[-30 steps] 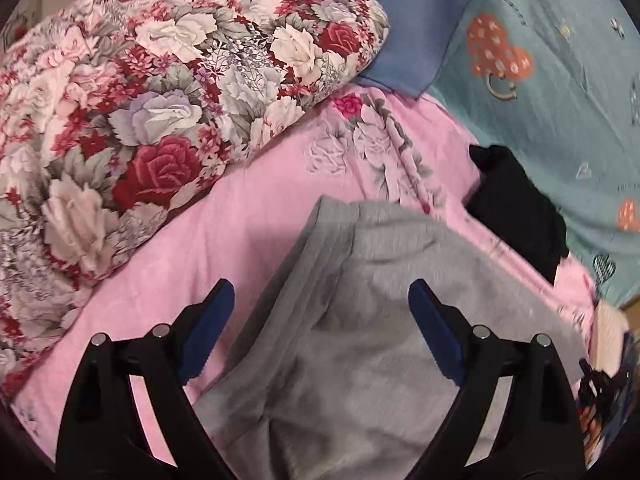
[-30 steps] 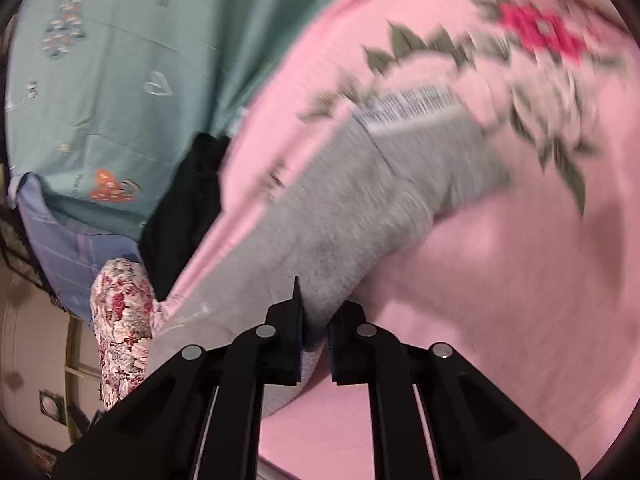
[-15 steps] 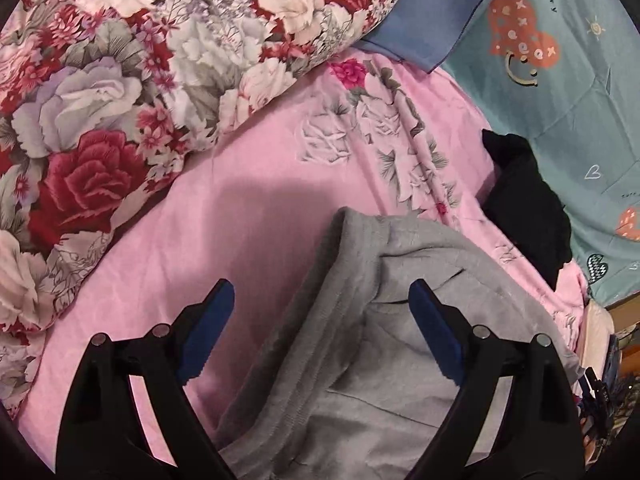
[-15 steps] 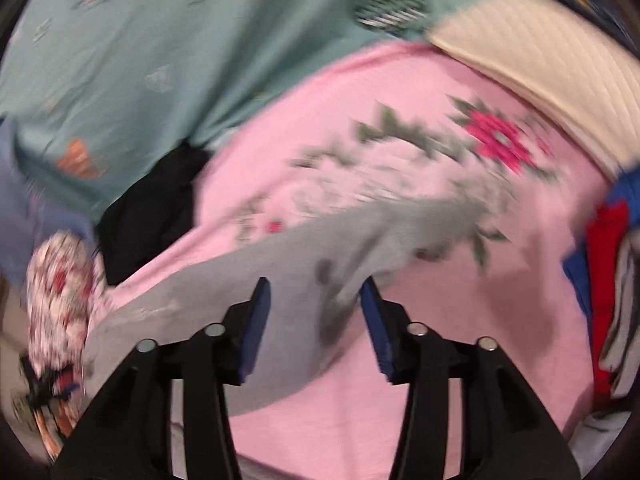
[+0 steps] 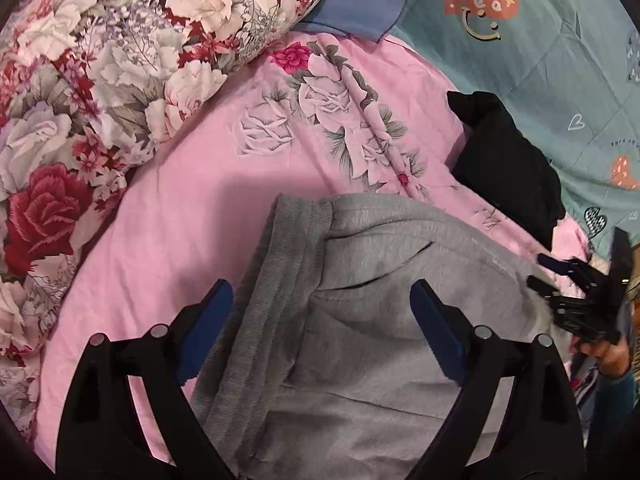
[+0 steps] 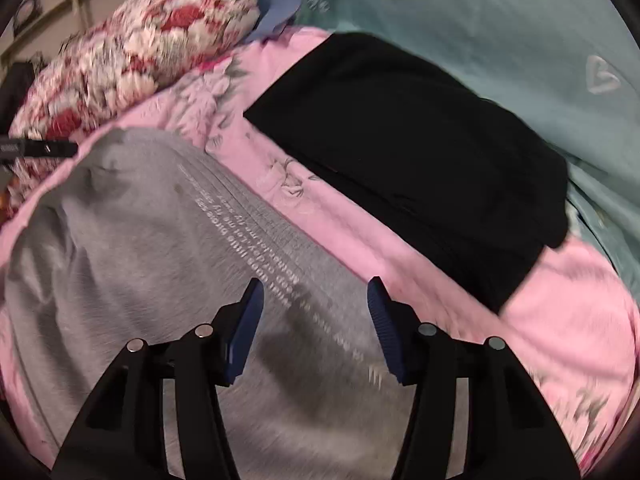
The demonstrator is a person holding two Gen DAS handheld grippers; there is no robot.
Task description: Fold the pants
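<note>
Black left hand-held gripper (image 5: 320, 308), blue ridged pads (image 5: 436, 332), silver screws

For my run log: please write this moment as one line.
task: fold pants | left gripper: open over waistband | right gripper: open | gray sweatpants: on pink sheet

Indoor light, moderate, warm, fairly even. Left wrist view sharp at centre; soft shadow falls on pink bedsheet (image 5: 192, 208) left of grey pants (image 5: 360, 320). Fisheye bends both views strongly; black vignette fills corners. Right wrist view motion-blurred: floral pillow (image 6: 132, 48) smeared, white print on pants streaked, teal blanket (image 6: 500, 40) soft. Black garment (image 6: 420, 152) reads as flat dark mass, little fold detail. No glare. In left wrist view, right gripper (image 5: 576, 300) blurred at right rim.
</note>
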